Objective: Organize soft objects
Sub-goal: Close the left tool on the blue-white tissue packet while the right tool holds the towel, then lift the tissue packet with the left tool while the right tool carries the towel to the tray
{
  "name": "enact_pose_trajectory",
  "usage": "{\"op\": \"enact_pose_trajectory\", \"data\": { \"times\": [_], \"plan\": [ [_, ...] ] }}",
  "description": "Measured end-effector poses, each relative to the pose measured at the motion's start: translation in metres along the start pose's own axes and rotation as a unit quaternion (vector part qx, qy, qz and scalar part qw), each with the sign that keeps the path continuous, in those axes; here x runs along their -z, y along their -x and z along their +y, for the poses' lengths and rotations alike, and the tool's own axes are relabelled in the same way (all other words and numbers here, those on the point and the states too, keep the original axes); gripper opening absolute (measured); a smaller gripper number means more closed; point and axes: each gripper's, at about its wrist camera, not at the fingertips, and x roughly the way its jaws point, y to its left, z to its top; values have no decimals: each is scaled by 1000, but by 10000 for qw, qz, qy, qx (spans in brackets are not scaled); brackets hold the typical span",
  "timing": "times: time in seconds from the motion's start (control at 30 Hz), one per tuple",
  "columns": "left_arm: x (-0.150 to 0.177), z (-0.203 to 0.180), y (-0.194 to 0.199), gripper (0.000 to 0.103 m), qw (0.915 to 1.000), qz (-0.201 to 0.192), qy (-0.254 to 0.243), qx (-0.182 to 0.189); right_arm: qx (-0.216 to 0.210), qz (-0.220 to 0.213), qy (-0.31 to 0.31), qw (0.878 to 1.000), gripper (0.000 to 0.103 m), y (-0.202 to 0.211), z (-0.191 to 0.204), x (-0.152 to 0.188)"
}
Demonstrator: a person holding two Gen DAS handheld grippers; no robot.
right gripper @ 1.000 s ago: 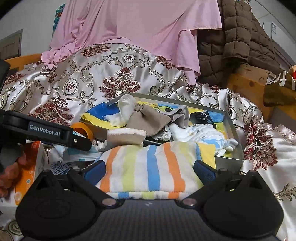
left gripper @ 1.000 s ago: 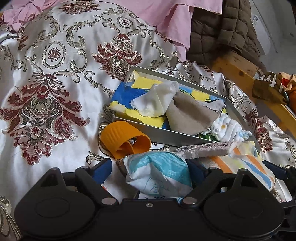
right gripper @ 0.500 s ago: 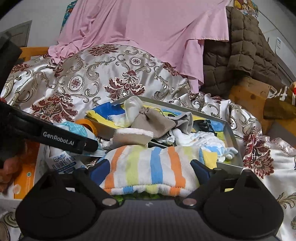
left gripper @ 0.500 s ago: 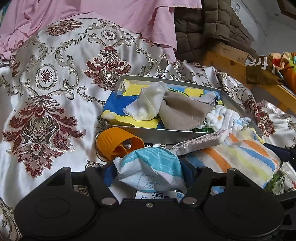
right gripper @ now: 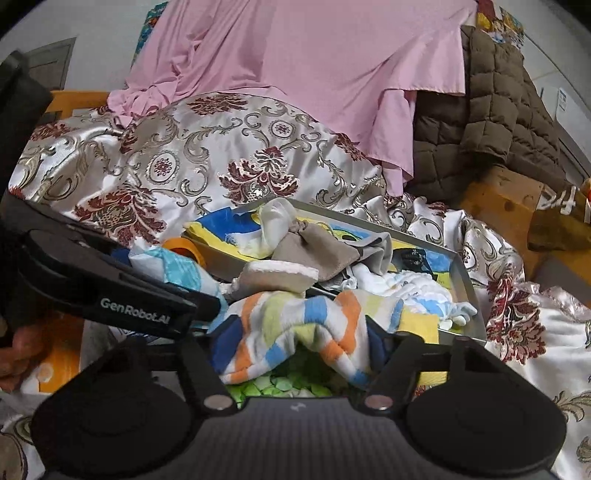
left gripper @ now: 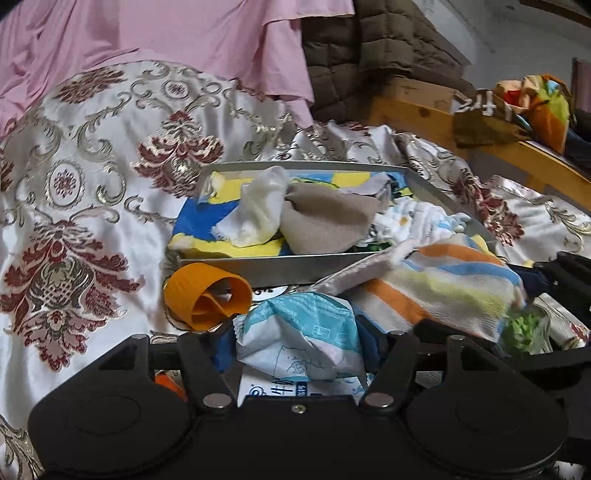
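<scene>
Looking along the left gripper (left gripper: 299, 343), its jaws are pressed narrow onto a blue and white tissue pack (left gripper: 301, 334) held low over the bed. A patterned satin bedspread (left gripper: 88, 192) covers the bed, with a pink sheet (left gripper: 166, 33) and a brown quilted jacket (left gripper: 369, 55) heaped behind. A grey tray (left gripper: 266, 267) lies on the bedspread holding a beige cloth (left gripper: 325, 218) and a white cloth (left gripper: 258, 210); an orange cup (left gripper: 199, 295) lies tipped just in front of it.

From the right gripper (right gripper: 295, 339), the jaws clamp a bunched striped towel (right gripper: 306, 325) at the tray's (right gripper: 467, 295) near edge, something green beneath, a wooden bed frame (right gripper: 498, 199) at right
</scene>
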Motion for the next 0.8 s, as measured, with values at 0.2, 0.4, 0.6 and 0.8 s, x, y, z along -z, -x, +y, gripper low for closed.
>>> {"op": "enact_pose_trajectory", "data": {
  "times": [0.2, 0.4, 0.6, 0.8],
  "plan": [
    [1, -2, 3, 65, 10000, -7, -40, 40, -49, -48, 53, 10000, 46, 7, 4, 0],
    [2, -4, 7, 64, 9999, 1, -34, 98, 39, -76, 13, 10000, 22, 18, 5, 0],
    [5, -12, 16, 64, 9997, -4, -127, 186, 133, -17, -230, 9996, 19, 36, -2, 4],
    [9, -25, 28, 63, 9992, 120, -149, 361, 260, -29, -328, 9991, 19, 66, -7, 8]
  ]
}}
